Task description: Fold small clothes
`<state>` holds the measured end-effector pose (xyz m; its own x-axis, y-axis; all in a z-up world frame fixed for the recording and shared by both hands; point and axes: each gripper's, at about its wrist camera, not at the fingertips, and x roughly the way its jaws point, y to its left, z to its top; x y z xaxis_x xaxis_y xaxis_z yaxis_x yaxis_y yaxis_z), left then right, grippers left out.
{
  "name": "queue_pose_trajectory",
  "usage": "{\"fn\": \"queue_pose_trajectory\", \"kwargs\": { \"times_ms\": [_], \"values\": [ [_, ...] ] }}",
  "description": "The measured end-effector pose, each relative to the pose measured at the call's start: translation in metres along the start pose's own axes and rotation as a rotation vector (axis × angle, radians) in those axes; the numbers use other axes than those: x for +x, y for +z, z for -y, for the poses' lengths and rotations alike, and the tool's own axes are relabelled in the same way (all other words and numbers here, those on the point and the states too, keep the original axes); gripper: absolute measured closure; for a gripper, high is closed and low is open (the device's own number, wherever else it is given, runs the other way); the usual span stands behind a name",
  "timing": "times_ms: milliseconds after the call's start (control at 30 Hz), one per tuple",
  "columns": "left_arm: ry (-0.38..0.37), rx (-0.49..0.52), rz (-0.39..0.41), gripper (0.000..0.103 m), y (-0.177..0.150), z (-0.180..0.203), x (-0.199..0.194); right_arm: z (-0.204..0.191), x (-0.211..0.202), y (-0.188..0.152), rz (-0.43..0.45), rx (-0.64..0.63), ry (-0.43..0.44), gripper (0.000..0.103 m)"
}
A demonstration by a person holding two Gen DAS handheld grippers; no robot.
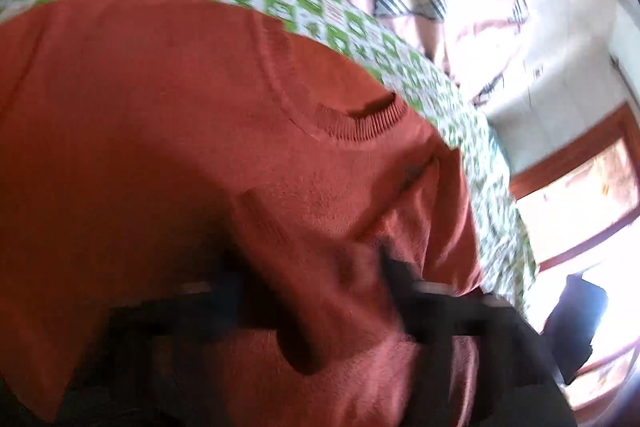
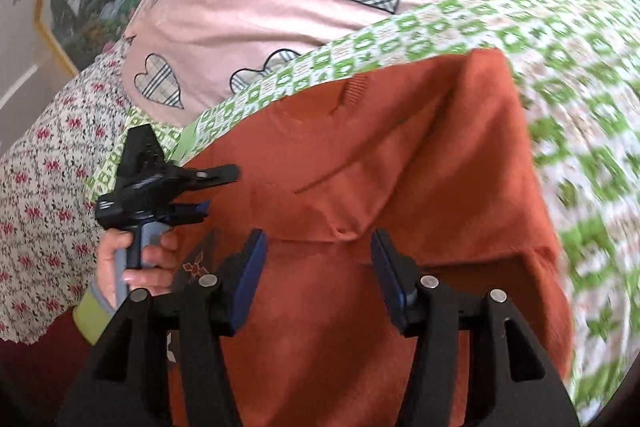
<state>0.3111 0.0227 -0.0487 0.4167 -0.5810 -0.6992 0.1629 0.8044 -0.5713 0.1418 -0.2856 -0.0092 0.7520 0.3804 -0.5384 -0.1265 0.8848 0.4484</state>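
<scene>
- Sweater (image 2: 360,187): a rust-orange knit lay across the centre of the right wrist view on a green-and-white checked cloth (image 2: 560,67). Its ribbed collar (image 1: 360,127) pointed toward the upper part of both frames, and its right side was already turned inward, leaving a slanting fold edge.
- Long axis: the garment ran from the collar at frame top to the hem at frame bottom, roughly in line with the right gripper's pointing direction.
- Right gripper (image 2: 318,267): its jaws stood spread, one blue pad to each side of a low ridge of knit, with nothing pinched. The sweater lay directly below and ahead of it.
- Left gripper (image 2: 216,187): seen at middle left in the right wrist view, held by a hand (image 2: 136,259), it reached onto the sweater's left edge. Its fingers looked pressed nearly together. In its own blurred view orange fabric bunched around them, so it probably pinched the sweater, though the contact itself was not clear.
- Judgement: the left gripper was nearer to the unfolded left side, so the next fold would likely carry that edge rightward across the body.
- Surroundings: a pink quilt (image 2: 260,7) with plaid hearts lay beyond the cloth.
</scene>
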Motion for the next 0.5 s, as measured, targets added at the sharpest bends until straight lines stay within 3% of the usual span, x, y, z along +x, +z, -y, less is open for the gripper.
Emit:
{"fn": "queue_pose_trajectory", "kwargs": {
  "times_ms": [33,67,167,300,433,500],
  "values": [
    [-0.005,0.023,0.0,0.1,-0.002,0.003,0.001,0.002,-0.002,0.0,0.007,0.0,-0.011,0.046],
    [0.005,0.048,0.023,0.098,-0.004,0.008,-0.001,0.004,-0.004,0.0,0.014,-0.004,-0.022,0.043],
    [0.094,0.101,0.199,0.099,-0.013,0.019,-0.04,0.011,-0.006,0.004,0.021,0.008,-0.045,0.043],
    [0.154,-0.003,0.337,0.099,-0.018,-0.015,-0.084,0.018,-0.01,0.005,0.039,0.025,-0.059,0.043],
    [0.154,-0.116,0.315,0.097,-0.028,-0.059,-0.088,0.023,-0.009,0.003,0.037,0.038,-0.066,0.043],
    [0.113,-0.144,0.289,0.08,-0.032,-0.067,-0.085,0.024,-0.01,0.003,0.037,0.039,-0.076,0.042]
  ]
}}
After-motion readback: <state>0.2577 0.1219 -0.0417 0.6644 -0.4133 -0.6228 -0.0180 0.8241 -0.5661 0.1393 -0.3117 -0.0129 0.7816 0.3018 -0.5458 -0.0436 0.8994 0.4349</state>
